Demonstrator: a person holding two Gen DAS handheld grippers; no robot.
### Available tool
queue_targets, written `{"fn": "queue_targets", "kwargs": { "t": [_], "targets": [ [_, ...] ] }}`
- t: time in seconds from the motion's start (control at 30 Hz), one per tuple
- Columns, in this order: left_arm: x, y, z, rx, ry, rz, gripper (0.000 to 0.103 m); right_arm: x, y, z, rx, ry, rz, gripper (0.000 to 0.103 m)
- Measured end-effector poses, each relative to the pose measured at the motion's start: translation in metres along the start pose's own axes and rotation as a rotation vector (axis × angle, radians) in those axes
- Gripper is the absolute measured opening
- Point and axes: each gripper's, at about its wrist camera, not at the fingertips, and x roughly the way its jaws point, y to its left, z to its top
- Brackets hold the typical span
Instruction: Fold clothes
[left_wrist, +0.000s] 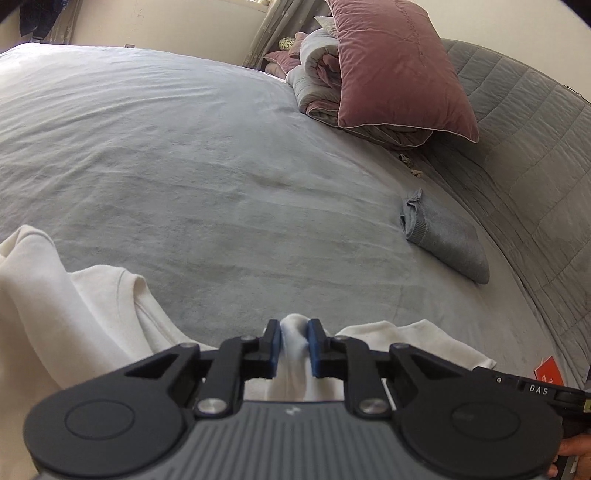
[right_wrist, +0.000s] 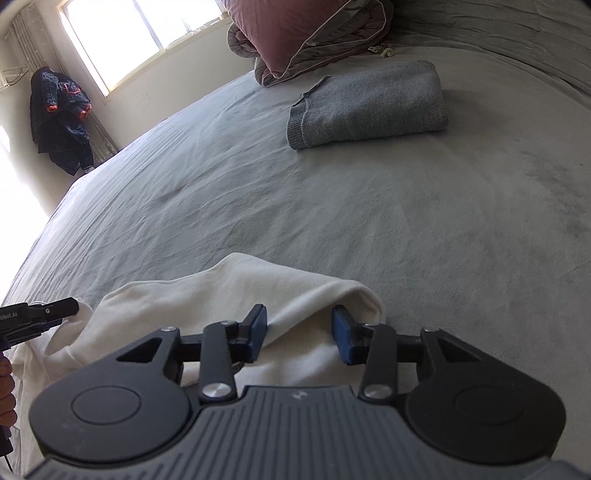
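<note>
A white garment (left_wrist: 55, 295) lies crumpled at the near edge of the grey bed (left_wrist: 184, 147). My left gripper (left_wrist: 294, 345) is shut on a bunched fold of it, with white cloth squeezed between the blue pads. In the right wrist view the same white garment (right_wrist: 229, 295) forms a raised fold. My right gripper (right_wrist: 299, 325) straddles that fold with its jaws apart; the cloth lies between the pads and is not pinched. The left gripper's tip (right_wrist: 55, 308) shows at the left edge of that view, at the garment's other end.
A folded grey sweater (right_wrist: 369, 107) lies further up the bed (right_wrist: 443, 221). Beyond it are a mauve pillow (left_wrist: 399, 66), a rolled duvet (left_wrist: 317, 74) and a quilted grey headboard (left_wrist: 535, 147). Dark clothes (right_wrist: 59, 118) hang by the window (right_wrist: 140, 33).
</note>
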Motion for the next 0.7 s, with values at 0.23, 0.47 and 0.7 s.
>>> {"fn": "queue_targets", "kwargs": {
  "t": [0.23, 0.47, 0.7],
  "targets": [
    [-0.003, -0.012, 0.020, 0.042, -0.133, 0.079, 0.006, -0.018, 0.014, 0.001, -0.091, -0.184, -0.128, 0.005],
    [0.020, -0.033, 0.048, 0.092, -0.296, 0.141, 0.006, -0.038, 0.030, -0.001, -0.228, -0.400, -0.284, 0.005],
    [0.077, -0.046, 0.063, 0.174, -0.369, 0.249, 0.006, -0.015, 0.043, -0.010, -0.366, -0.381, -0.349, 0.005]
  ]
}}
